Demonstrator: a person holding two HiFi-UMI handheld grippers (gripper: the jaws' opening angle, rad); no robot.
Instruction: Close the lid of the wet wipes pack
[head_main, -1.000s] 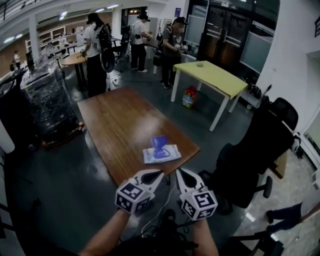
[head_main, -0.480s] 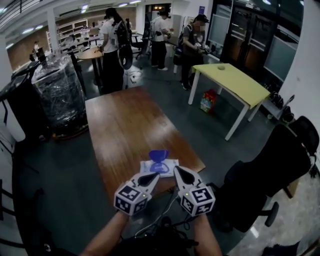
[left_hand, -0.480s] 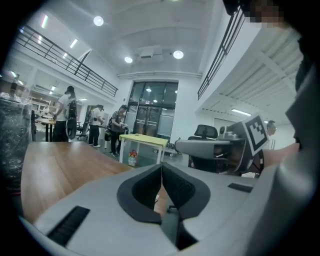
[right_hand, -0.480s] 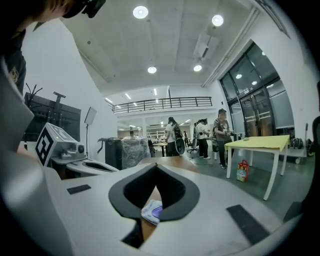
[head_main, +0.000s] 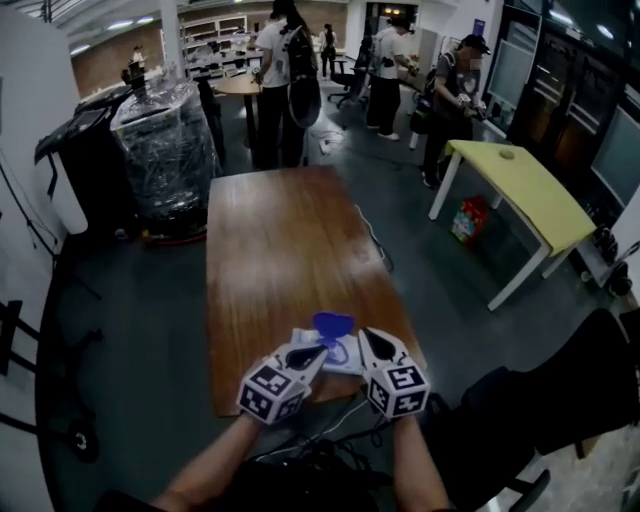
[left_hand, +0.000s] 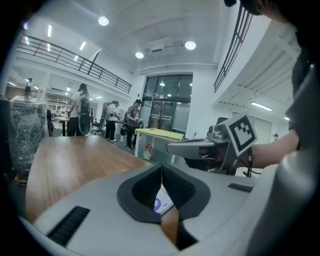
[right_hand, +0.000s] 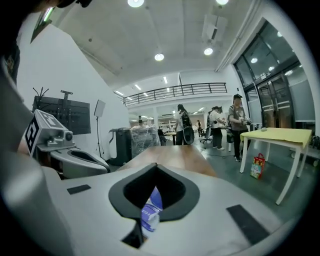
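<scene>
Both of our grippers have their jaws together with nothing clamped between them. The left gripper and the right gripper sit side by side at the near end of the wooden table, tips pointing away from us.

In the left gripper view the two dark pads meet in a thin line at the tip of the left gripper. Through the opening behind that line we see part of the wet wipes pack lying on the wood below. The right gripper view shows the same. The right gripper is closed at its tip, and the pack shows through the hollow, white with a blue patch.

From the head view the wet wipes pack lies flat near the table's near right corner, partly covered by both gripper tips. Its blue lid stands raised and open.

A second ago the pack lay clear of the grippers, with bare wood between them. Half a second ago the tips had reached its near edge, and now they are over it. The lid was up then and is up now. Our view has also swung, so the table now runs straight ahead and the yellow table sits further right.
</scene>
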